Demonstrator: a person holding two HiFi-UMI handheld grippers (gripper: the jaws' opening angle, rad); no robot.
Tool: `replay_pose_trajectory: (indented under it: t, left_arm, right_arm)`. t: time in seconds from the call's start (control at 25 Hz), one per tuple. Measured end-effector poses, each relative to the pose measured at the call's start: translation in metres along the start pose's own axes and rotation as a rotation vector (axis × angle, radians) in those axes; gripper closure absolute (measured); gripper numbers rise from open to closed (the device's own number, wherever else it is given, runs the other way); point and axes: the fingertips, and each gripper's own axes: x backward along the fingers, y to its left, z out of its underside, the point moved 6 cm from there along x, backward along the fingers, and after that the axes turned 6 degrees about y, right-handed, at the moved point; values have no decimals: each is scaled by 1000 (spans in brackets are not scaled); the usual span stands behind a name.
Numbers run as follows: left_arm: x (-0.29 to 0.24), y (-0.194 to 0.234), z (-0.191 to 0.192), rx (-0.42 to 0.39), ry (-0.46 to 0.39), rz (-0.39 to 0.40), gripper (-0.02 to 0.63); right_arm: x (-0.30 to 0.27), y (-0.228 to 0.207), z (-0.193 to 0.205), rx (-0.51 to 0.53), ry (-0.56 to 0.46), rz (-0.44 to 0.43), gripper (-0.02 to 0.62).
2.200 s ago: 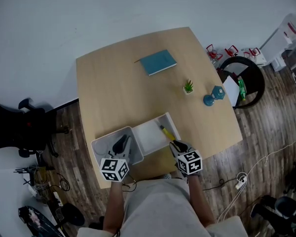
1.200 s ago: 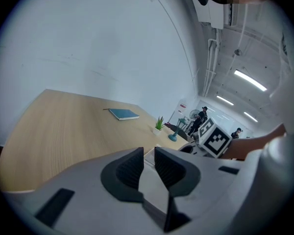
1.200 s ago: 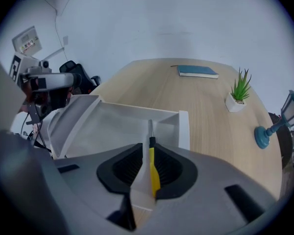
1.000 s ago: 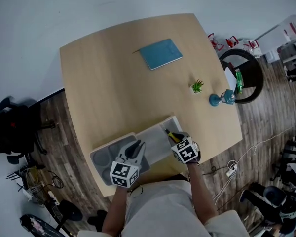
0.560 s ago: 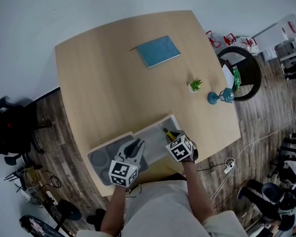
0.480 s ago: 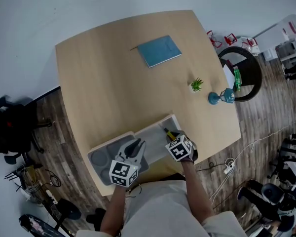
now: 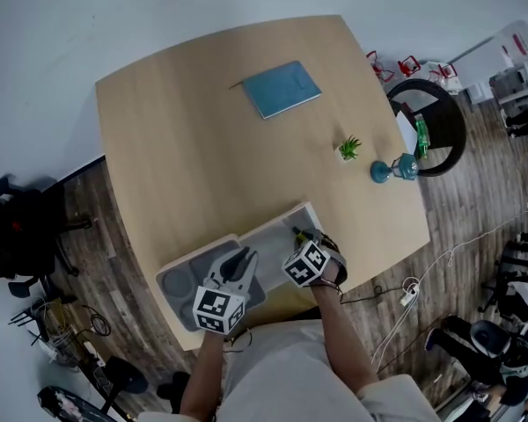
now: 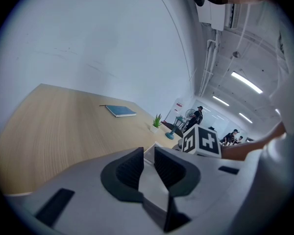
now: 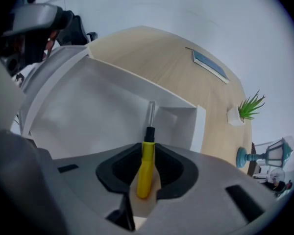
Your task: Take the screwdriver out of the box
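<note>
Yellow-handled screwdriver point(image 9: 147, 156): handle lies lengthwise between the jaws of the right gripper; black collar and bare metal shaft point ahead over the white interior, toward the far wall. Whether the tip rests on the floor of the box cannot be told.
Right gripper point(image 9: 146, 177): jaws clamped on the yellow handle from both sides. In the head view it sits at the right-hand end of the box point(image 7: 280, 219), at the table's near edge.
Box: white, open-topped, on the wooden table point(image 7: 194, 156) near the person; a grey half with round recesses adjoins it on the left.
Left gripper point(image 8: 148, 166): jaws drawn close together on a pale edge of the box, only a narrow strip between them. The head view places its tips at the seam between the white and grey halves.
Notebook point(image 7: 282, 89): blue, flat, far side of the table, well apart from the box.
Plant point(image 7: 349, 149): small, potted, upright, right of centre.
Blue ornament point(image 7: 394, 170): just beside the plant, at the right edge of the table.
</note>
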Motion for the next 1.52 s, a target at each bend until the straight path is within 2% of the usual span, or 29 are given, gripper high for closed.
replay_pose_trajectory:
  t: [0.12, 0.32, 0.92, 1.24, 1.52]
  left_arm:
    - [1, 2, -2, -6, 0, 3, 540]
    - [1, -4, -2, -19, 9, 13, 540]
    - [25, 1, -1, -32, -21, -50, 540]
    - [30, -9, 2, -41, -42, -74, 540]
    - [36, -17, 3, -29, -63, -97, 540]
  right_arm:
    - [-2, 4, -6, 39, 27, 26, 499]
    - [-4, 5, -7, 62, 48, 3, 502]
    - [2, 13, 4, 75, -25, -41, 517]
    - [21, 14, 3, 33, -129, -49, 517]
    - [44, 16, 5, -43, -266, -104, 515]
